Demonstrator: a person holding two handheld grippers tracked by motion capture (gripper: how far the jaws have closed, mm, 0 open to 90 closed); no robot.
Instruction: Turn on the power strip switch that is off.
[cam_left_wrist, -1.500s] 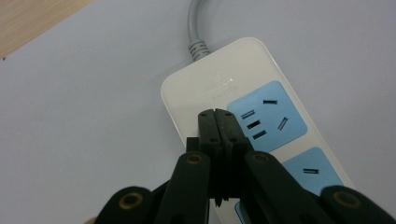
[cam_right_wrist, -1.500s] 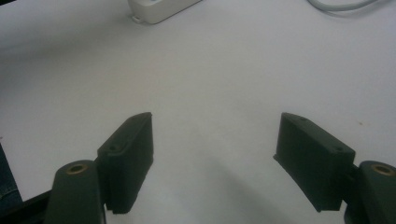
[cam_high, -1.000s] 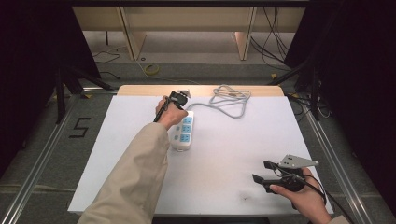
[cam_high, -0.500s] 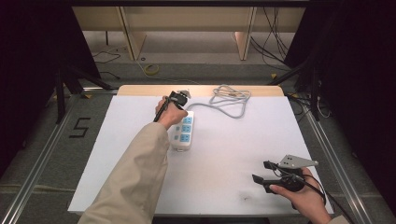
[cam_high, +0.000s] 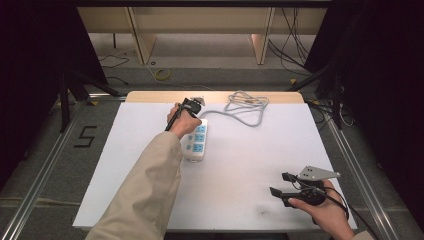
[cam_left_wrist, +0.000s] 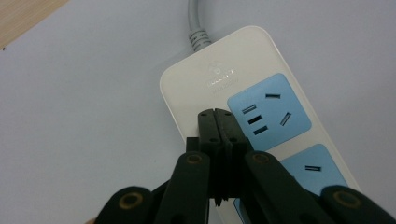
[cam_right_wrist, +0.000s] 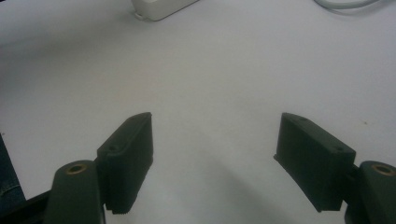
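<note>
A white power strip (cam_high: 198, 144) with blue socket faces lies at the middle of the white table (cam_high: 250, 160). Its grey cable (cam_high: 247, 107) coils toward the far edge. My left gripper (cam_high: 187, 111) points down at the strip's far end, held by a hand in a beige sleeve. In the left gripper view its jaws are shut together with nothing between them, and the left gripper (cam_left_wrist: 215, 115) has its tips on the power strip (cam_left_wrist: 224, 74), just left of the first blue socket (cam_left_wrist: 268, 109). My right gripper (cam_high: 279, 184) rests near the table's front right corner, open and empty, also the right gripper (cam_right_wrist: 215, 128).
Bare wood (cam_high: 215, 96) shows along the table's far edge. The strip's corner (cam_right_wrist: 161, 8) shows far ahead in the right gripper view. Metal rails (cam_high: 42, 165) and a floor with loose cables (cam_high: 162, 75) surround the table.
</note>
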